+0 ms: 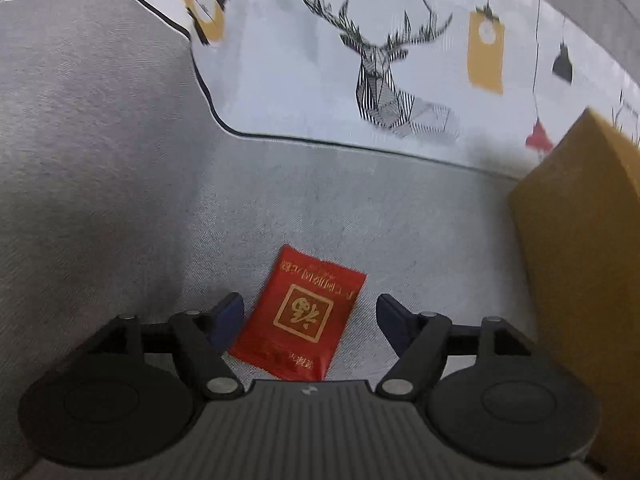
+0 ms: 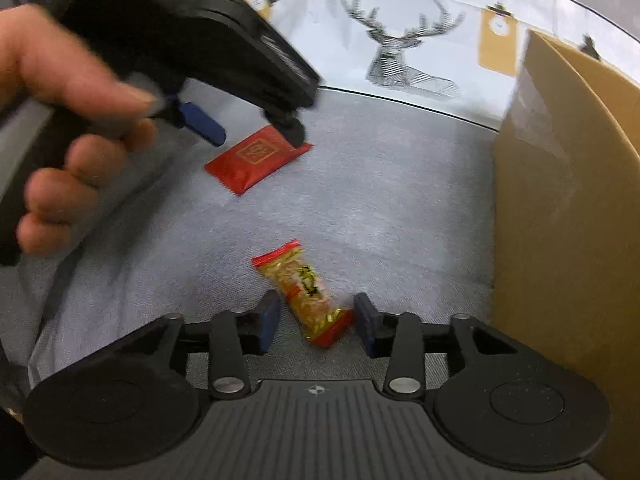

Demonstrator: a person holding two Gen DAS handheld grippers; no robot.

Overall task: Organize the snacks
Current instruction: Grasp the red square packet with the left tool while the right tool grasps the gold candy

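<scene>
Left tool [image 1: 310, 312] hangs tilted down over a grey fabric surface [image 1: 360, 208], its jaws spread wide with a red snack packet [image 1: 298, 320] lying flat between them. Neither blue pad presses on the packet: the left pad [image 1: 228, 316] sits just beside its edge, the right one [image 1: 394, 324] stands clear of it. The packet carries a gold square emblem and gold lettering, and it rests on the fabric at a slight angle.

In the right wrist view the same tool [image 2: 248, 128] appears from the side, gripped by a hand [image 2: 76, 132] whose fingers wrap the black handle; the picture there is blurred, so I cannot tell whether the dark fingertip touches the packet's [image 2: 256, 158] far corner or only overlaps it in the view.

Right tool [image 2: 316, 320] is also open, its jaws partly spread around a small clear-and-red snack bar [image 2: 306, 292] with gold print. The bar lies on the grey fabric with its lower red end between the pads; the right pad [image 2: 366, 324] is very near that end, the left pad [image 2: 268, 322] apart from it.

A brown cardboard box [image 2: 568, 208] stands at the right, close to the bar. Behind the grey fabric lies a white cloth [image 1: 320, 80] printed with a line-drawn deer head and yellow tags.
</scene>
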